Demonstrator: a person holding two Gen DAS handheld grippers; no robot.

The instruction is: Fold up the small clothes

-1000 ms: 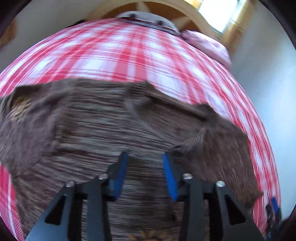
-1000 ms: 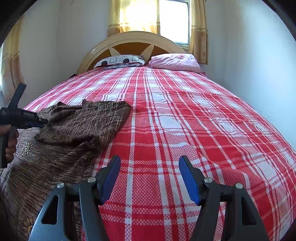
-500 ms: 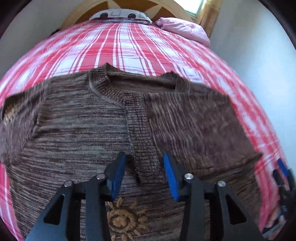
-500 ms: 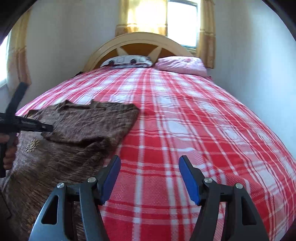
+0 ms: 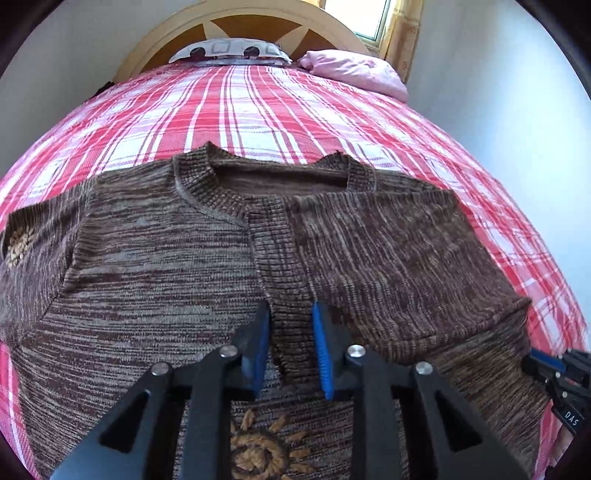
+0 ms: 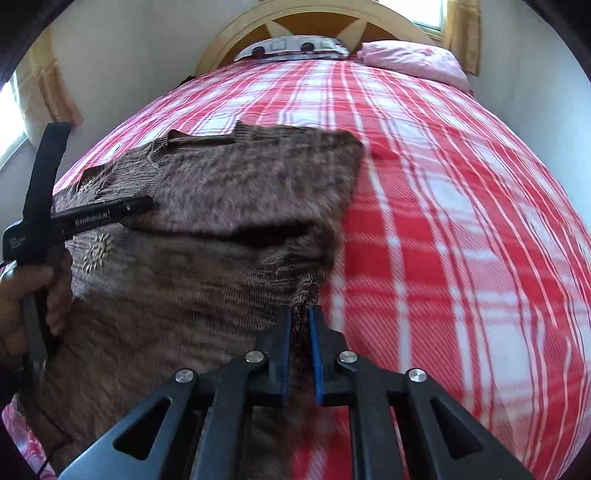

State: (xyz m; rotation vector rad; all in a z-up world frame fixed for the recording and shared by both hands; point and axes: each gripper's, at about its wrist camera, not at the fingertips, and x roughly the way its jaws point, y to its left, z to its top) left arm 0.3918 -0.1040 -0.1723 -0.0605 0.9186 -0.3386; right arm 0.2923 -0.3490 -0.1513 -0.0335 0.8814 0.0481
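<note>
Both grippers have come down onto the brown marled knit sweater [image 5: 155, 258] since the earlier frames, and the jaws of both have just been closing. Before, the right gripper [image 6: 300, 334] hung spread over bare bedcover beside the garment; now its blue-padded jaws stand nearly pressed together, pinching the sweater's right-hand edge between them. The left gripper [image 5: 290, 339] was over the chest with its jaws wider; now they have narrowed on either side of the ribbed cuff of the folded-over sleeve [image 5: 284, 280], which lies between the blue pads. Whether the pads actually press on the cuff cannot be told from the left wrist view.

The sweater lies spread flat on the red-and-white checked bedcover [image 5: 240, 107], neck opening toward the headboard. Its right sleeve is folded across the chest, the cuff reaching the middle. An embroidered tan sun motif [image 5: 258, 450] shows just below the left gripper, and another sits on the far left sleeve.

In the right wrist view, a person's hand [image 6: 26, 295] grips the black handle of the left gripper at the left edge, its fingers lying over the sweater. A patterned grey pillow [image 5: 229, 50] and a pink pillow [image 5: 354, 72] rest against the cream and brown wooden headboard [image 5: 243, 22] at the far end of the bed.
</note>
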